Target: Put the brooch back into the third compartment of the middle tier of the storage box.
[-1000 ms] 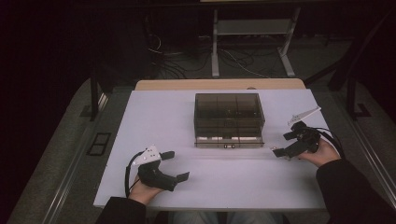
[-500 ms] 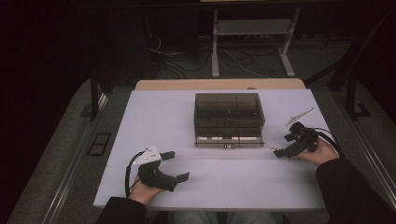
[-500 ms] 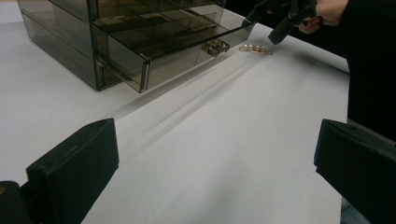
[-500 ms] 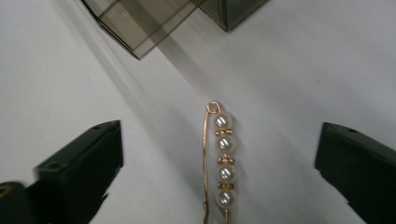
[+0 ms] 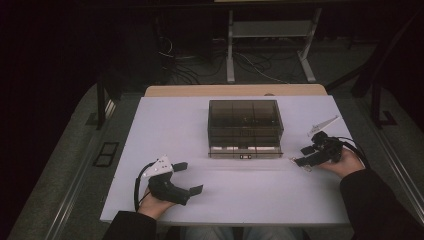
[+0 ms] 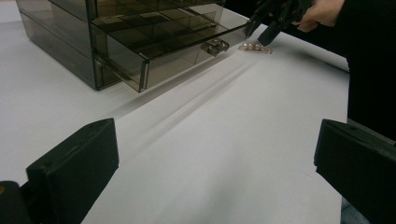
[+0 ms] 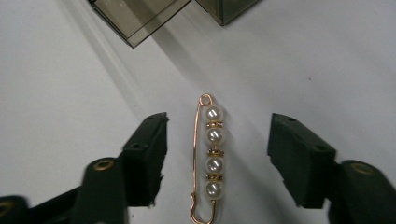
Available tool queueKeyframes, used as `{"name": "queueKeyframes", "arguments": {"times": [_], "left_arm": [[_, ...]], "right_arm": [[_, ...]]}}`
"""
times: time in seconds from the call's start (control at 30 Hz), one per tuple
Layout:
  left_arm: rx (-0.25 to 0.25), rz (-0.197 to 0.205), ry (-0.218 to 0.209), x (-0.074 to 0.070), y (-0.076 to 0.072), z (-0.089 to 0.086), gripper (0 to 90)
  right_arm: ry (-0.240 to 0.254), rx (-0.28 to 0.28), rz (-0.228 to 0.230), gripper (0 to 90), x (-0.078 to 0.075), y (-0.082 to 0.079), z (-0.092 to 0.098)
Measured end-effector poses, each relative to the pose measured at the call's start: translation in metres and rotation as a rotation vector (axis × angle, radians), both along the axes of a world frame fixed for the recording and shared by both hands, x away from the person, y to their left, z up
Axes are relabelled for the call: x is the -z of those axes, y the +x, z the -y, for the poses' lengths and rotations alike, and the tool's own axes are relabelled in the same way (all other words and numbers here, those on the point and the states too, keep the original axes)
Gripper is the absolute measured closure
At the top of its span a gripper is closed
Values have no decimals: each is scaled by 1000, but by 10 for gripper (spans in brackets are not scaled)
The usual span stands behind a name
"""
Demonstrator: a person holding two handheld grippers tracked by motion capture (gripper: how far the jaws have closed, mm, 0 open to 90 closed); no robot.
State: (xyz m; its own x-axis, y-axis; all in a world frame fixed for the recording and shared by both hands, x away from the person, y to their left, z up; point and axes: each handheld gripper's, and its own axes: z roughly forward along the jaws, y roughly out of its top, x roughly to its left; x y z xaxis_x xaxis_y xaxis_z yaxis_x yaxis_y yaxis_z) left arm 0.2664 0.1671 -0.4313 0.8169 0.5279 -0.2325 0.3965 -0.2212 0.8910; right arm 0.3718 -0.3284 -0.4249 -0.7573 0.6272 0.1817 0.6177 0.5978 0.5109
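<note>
A gold pin with several pearls (image 7: pixel 210 158) lies flat on the white table (image 5: pixel 170 125), just right of the smoky clear drawer box (image 5: pixel 245 122). My right gripper (image 7: pixel 217 127) is open and hangs low over the pin, one jaw on each side, touching nothing. In the high view that gripper (image 5: pixel 302 155) is off the box's front right corner. The box's bottom drawer (image 6: pixel 173 44) is pulled out a little. My left gripper (image 5: pixel 189 177) rests open near the table's front left, its jaws (image 6: pixel 215 149) wide apart over bare table. The pin (image 6: pixel 254 47) and right gripper (image 6: pixel 261 25) also appear there.
A wooden tabletop edge (image 5: pixel 235 90) borders the white surface at the back. Beyond it are a metal stand (image 5: pixel 270 30) and cables (image 5: pixel 250 65) on the dark floor. Bare table lies between the two hands in front of the box.
The right gripper has shifted slightly left and lower toward the pin. The left hand has barely moved.
</note>
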Motion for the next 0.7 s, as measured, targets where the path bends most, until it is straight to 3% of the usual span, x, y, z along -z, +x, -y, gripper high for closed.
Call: {"name": "queueKeyframes", "arguments": {"times": [0.2, 0.7], "left_arm": [[2, 0, 2, 0, 0, 0, 0], [1, -3, 1, 0, 0, 0, 0]], "right_arm": [[-23, -25, -2, 567, 1, -1, -1], [-84, -91, 9, 764, 6, -4, -6]]}}
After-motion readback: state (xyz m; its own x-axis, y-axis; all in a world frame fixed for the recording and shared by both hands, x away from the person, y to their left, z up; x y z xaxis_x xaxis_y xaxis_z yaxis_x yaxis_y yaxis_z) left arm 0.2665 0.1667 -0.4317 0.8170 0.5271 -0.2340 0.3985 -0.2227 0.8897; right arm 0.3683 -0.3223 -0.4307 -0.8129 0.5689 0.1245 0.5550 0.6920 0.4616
